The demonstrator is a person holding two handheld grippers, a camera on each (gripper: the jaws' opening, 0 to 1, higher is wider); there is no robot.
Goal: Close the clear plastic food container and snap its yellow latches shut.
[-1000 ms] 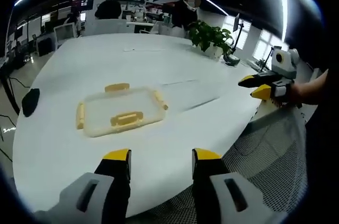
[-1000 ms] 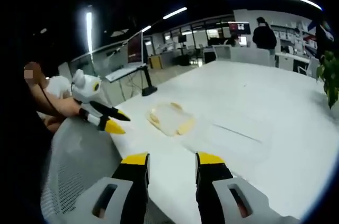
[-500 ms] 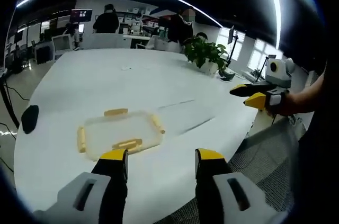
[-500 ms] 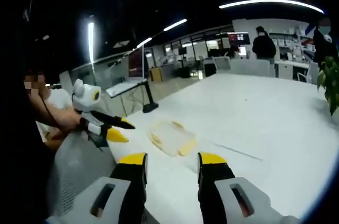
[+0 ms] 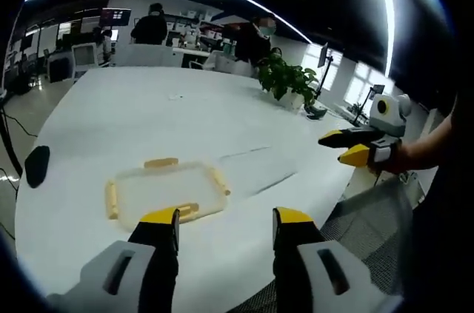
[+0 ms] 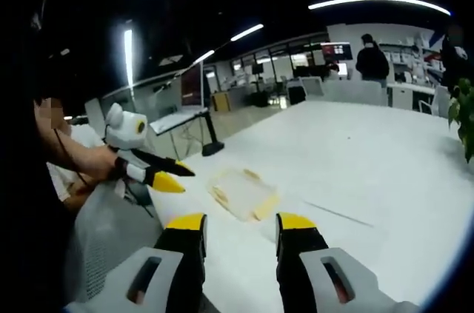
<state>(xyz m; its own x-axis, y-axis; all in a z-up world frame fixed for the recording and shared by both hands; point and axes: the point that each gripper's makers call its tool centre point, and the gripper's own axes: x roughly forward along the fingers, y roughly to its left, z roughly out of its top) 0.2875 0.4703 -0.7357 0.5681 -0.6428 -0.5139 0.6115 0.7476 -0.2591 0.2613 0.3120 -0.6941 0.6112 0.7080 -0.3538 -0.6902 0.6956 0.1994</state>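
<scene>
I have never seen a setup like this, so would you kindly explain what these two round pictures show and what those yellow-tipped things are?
A person holds a two-jaw tool in each hand, each carrying a fisheye camera. In the left gripper view, the left gripper rises from the bottom, open and empty; the right gripper appears at the right. In the right gripper view, the right gripper is at the bottom, also open and empty, with the left one at the left. On the large white table lies a clear plastic food container with yellow latches, untouched. A potted green plant stands farther back.

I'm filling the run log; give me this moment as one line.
left gripper: open, empty | right gripper: open, empty | container: on white table, lid on, untouched | phase: approach
</scene>
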